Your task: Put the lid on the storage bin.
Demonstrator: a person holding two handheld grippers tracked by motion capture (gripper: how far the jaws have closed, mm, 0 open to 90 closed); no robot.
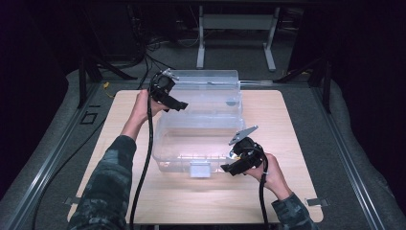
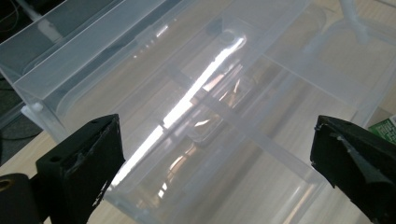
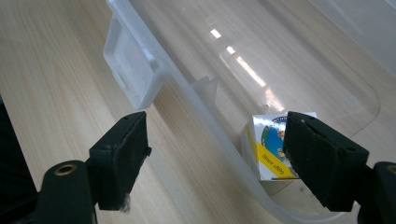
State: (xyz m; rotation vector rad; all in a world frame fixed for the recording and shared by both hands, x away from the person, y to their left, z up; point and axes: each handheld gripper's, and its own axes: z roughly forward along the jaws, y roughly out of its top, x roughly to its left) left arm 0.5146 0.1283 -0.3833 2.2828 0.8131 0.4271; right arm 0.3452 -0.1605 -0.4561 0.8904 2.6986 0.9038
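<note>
Nearest the camera, right gripper (image 1: 229,168) hovering at the front right corner of the clear plastic box (image 1: 173,125), jaws spread wide astride the front rim, nothing pinched. Small printed carton (image 3: 271,147) resting inside that corner, hard against the wall (white and yellow, with a round blue emblem), one black pad just beside it, the other outside over the wooden table (image 1: 119,191). White latch (image 1: 200,168) at the middle of the front wall, hanging free.

Likely snag here: squeezing from this stance would trap rim and carton together, dragging the light box across the tabletop or crushing a carton edge.

Farther back, left gripper (image 1: 178,105) held above the rear left of the box beside the raised lid (image 1: 210,84), jaws likewise parted and empty, aimed down into the tub. Second risk: a nudge against the upright lid, tipping it forward onto the right gripper. Transparent walls and glare also apt to mislead any judgement of depth.
</note>
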